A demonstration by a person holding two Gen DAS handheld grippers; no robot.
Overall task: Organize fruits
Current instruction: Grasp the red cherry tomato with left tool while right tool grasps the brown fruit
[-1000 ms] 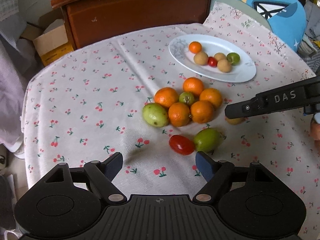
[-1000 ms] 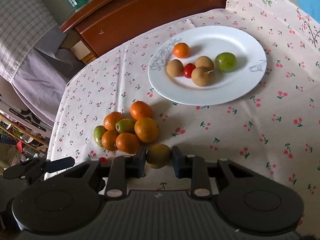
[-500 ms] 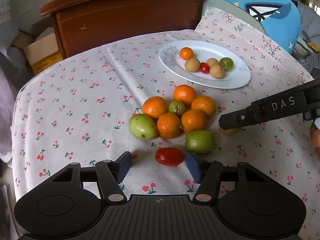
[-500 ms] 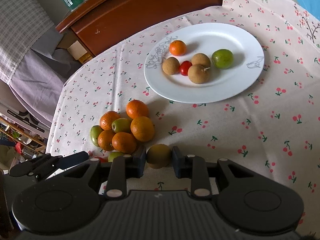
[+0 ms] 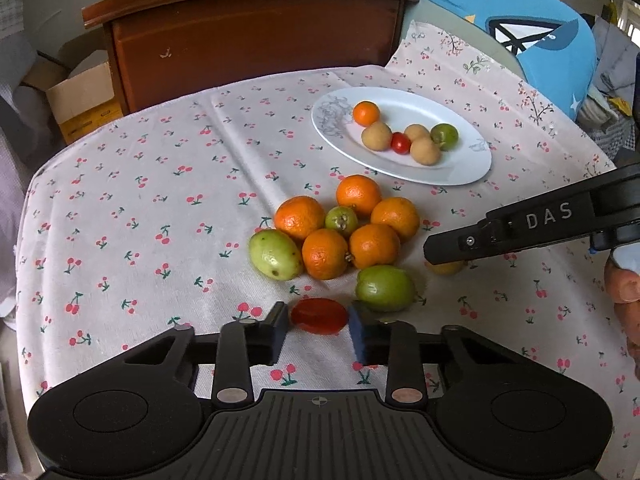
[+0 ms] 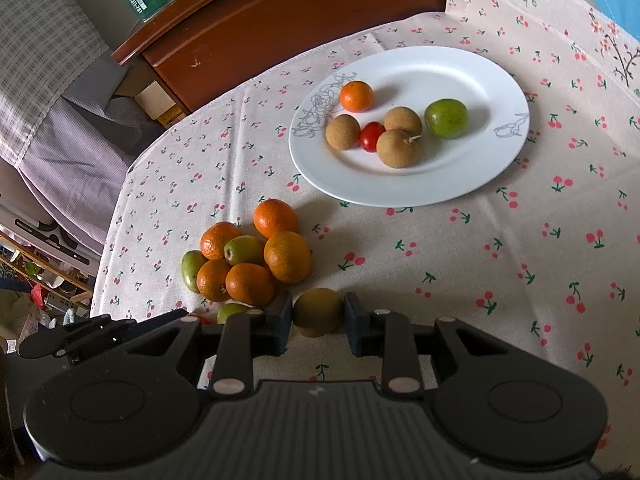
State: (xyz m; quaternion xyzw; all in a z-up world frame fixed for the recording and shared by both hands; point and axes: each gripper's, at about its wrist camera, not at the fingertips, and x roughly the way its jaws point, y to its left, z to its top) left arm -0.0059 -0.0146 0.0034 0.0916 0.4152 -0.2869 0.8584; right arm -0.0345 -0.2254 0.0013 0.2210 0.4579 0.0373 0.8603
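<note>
From the left wrist view, the left hand-held gripper (image 5: pixel 319 330) is seen lowered around the red tomato (image 5: pixel 319 315), which lies on the cloth-covered bench (image 5: pixel 160 184) between the blue pads (image 5: pixel 357 332); a second ago the jaws were spread wide and the tomato lay well ahead of them, so the gap has been narrowed and a grasp is judged to be in progress; the pads stand just beside the tomato, and firm contact cannot be told. A green fruit (image 5: pixel 385 287) sits just right of it, near the cluster of oranges (image 5: pixel 352 226); the white plate (image 5: pixel 460 168) lies farther off to the right, already carrying several small fruits.

From the right wrist view, the right hand-held gripper (image 6: pixel 318 318) is seen clamped on a brownish-yellow round fruit (image 6: pixel 318 312), as it was a second ago; the plate (image 6: pixel 500 160) now appears slightly nearer, so the fruit is judged to be on its way there. The tomato is expected to follow once gripped; the neighbouring green fruit could be nudged as the jaws are drawn together.
</note>
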